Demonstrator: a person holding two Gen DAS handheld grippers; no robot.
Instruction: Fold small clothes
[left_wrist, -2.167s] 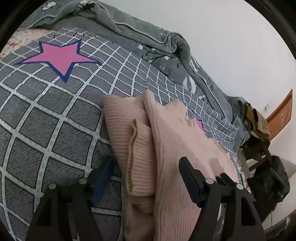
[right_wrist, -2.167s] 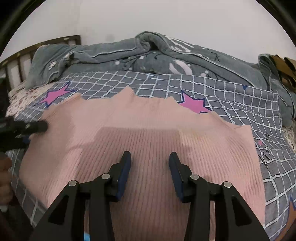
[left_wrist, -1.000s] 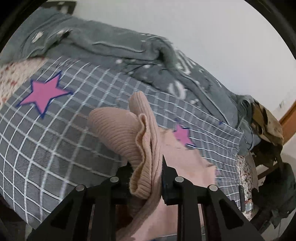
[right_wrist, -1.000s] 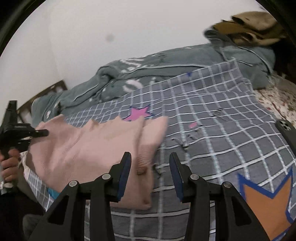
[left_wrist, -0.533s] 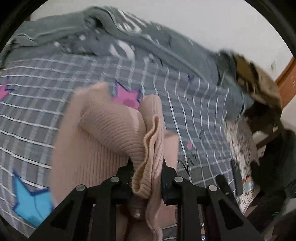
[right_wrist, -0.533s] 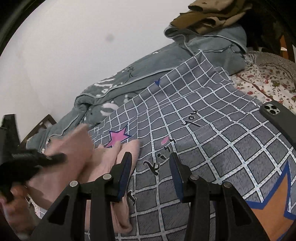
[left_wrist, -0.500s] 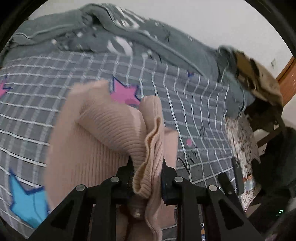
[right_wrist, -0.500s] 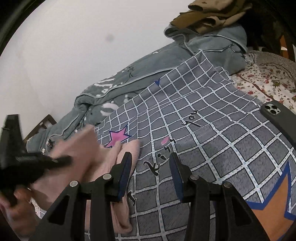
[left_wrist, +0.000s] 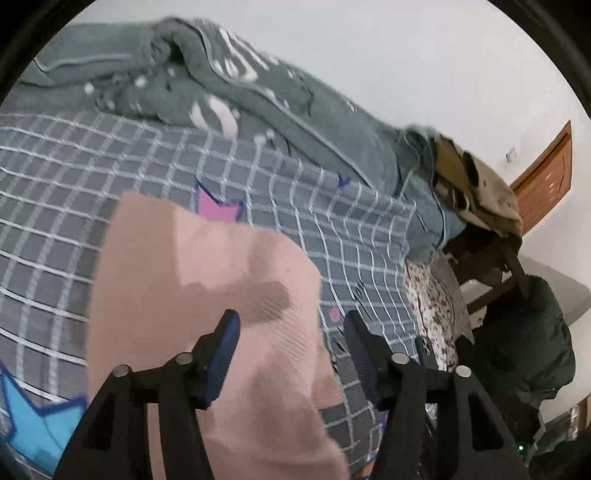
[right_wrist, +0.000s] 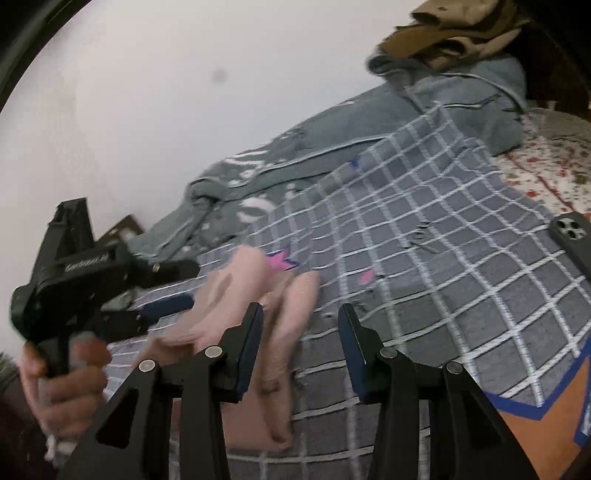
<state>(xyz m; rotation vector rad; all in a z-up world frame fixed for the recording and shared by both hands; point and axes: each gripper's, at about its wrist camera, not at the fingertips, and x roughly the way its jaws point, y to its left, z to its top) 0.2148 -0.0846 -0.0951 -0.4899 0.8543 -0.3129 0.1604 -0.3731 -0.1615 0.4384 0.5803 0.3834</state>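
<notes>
The left gripper (left_wrist: 291, 332) is opening its jaws above the pink knit garment (left_wrist: 207, 295), which is lying folded and blurred on the grey checked bedspread (left_wrist: 351, 229); the pads are standing clear of the cloth and nothing is pinched between them. The right gripper (right_wrist: 300, 334) is hovering with its jaws spread and empty over the bedspread, the garment's edge lying just beyond its left finger. A hand (right_wrist: 62, 373) is holding the left gripper's handle at the left of the right wrist view, and a phone (right_wrist: 572, 236) is resting near the bedspread's right edge.
</notes>
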